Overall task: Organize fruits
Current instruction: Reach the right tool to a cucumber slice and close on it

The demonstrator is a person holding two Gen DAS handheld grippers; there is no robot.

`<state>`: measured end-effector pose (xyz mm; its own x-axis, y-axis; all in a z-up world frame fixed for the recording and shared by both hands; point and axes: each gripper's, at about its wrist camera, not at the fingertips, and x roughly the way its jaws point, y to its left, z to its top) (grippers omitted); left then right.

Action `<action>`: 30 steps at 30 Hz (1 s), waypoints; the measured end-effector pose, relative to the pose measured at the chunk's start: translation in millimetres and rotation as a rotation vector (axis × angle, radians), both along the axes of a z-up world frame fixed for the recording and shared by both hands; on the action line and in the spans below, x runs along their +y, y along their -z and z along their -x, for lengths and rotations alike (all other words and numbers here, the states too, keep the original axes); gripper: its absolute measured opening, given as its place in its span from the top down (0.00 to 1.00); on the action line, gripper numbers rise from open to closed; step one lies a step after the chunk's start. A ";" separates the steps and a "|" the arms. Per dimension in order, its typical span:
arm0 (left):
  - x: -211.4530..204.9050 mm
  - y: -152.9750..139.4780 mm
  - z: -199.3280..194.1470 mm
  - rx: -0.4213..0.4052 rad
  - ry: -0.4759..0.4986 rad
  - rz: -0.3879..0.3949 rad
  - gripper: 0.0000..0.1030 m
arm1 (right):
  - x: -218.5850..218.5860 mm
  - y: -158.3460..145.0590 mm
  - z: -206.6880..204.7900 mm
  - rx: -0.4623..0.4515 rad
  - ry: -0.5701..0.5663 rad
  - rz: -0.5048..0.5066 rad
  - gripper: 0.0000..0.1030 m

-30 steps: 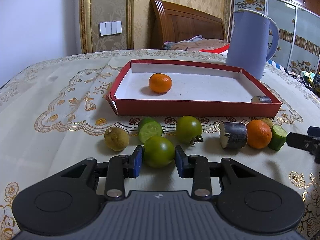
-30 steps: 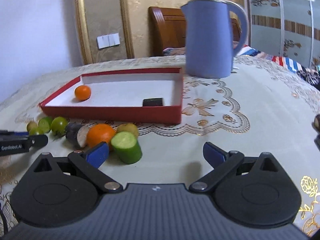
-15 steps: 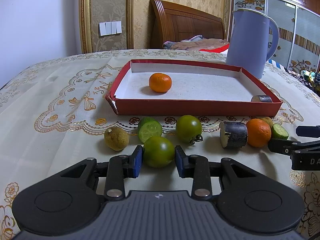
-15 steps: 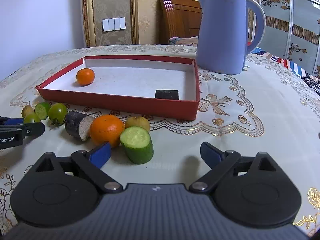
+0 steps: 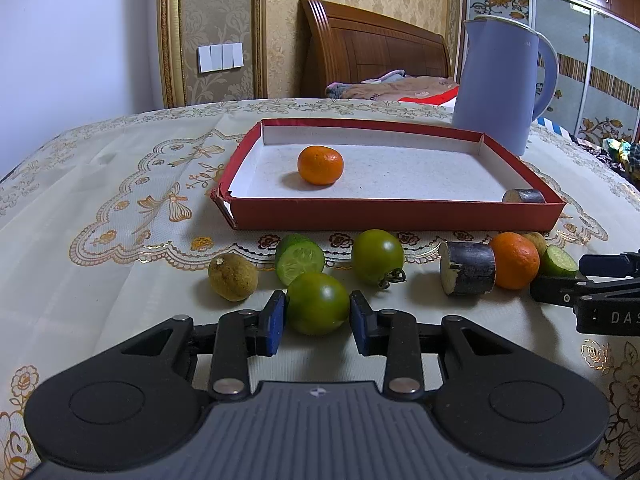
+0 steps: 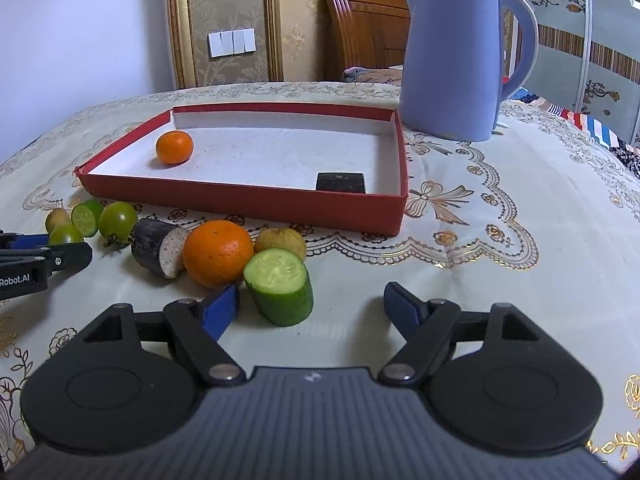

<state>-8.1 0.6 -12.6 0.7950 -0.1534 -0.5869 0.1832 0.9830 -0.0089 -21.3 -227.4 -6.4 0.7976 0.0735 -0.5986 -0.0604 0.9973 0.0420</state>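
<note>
Altogether, the cream embroidered tablecloth [image 5: 120,184] carries ten food pieces, two of them inside the shallow red cardboard tray [image 5: 400,213]. Oranges, two: one small in the tray's far left part [image 5: 320,165], one on the cloth before the tray's near edge [image 6: 218,253]. Dark-skinned cut root sections, two: one in the tray's near right corner [image 6: 340,181], mostly hidden by the wall; one on the cloth touching the loose orange [image 6: 158,247]. Green tomatoes, two: one round and glossy between the left gripper's blue pads [image 5: 317,309], which press its sides, resting on the cloth; one with a dry stem just beyond [image 5: 378,256]. Cucumber pieces, two: one by the gripped tomato [image 5: 300,260], one short stub with pale cut face [image 6: 280,285]. Small brownish-yellow round fruits, two: one at the row's left end [image 5: 233,277], one half hidden behind the loose orange [image 6: 281,241]. The right gripper [image 6: 312,309] has jaws closing, the stub between them beside the left pad, untouched by the right. A lavender kettle [image 6: 456,60] stands beyond the tray's far right corner.
</note>
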 end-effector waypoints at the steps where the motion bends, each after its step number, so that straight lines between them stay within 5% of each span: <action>1: -0.2 -0.2 -0.1 0.001 0.000 0.000 0.67 | 0.3 0.0 0.0 0.000 0.000 0.002 0.24; 17: -1.2 0.0 0.0 0.001 -0.001 -0.003 0.67 | 4.0 -0.7 -2.3 -0.007 -0.001 0.022 0.35; 30: -1.4 0.0 0.2 0.001 0.000 -0.002 0.68 | 11.5 -1.6 -3.7 -0.023 -0.031 0.043 0.63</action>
<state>-8.3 -0.8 -12.6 0.7945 -0.1516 -0.5880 0.1827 0.9831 -0.0066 -17.5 -215.9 -4.8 0.8089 0.0727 -0.5835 -0.0914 0.9958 -0.0027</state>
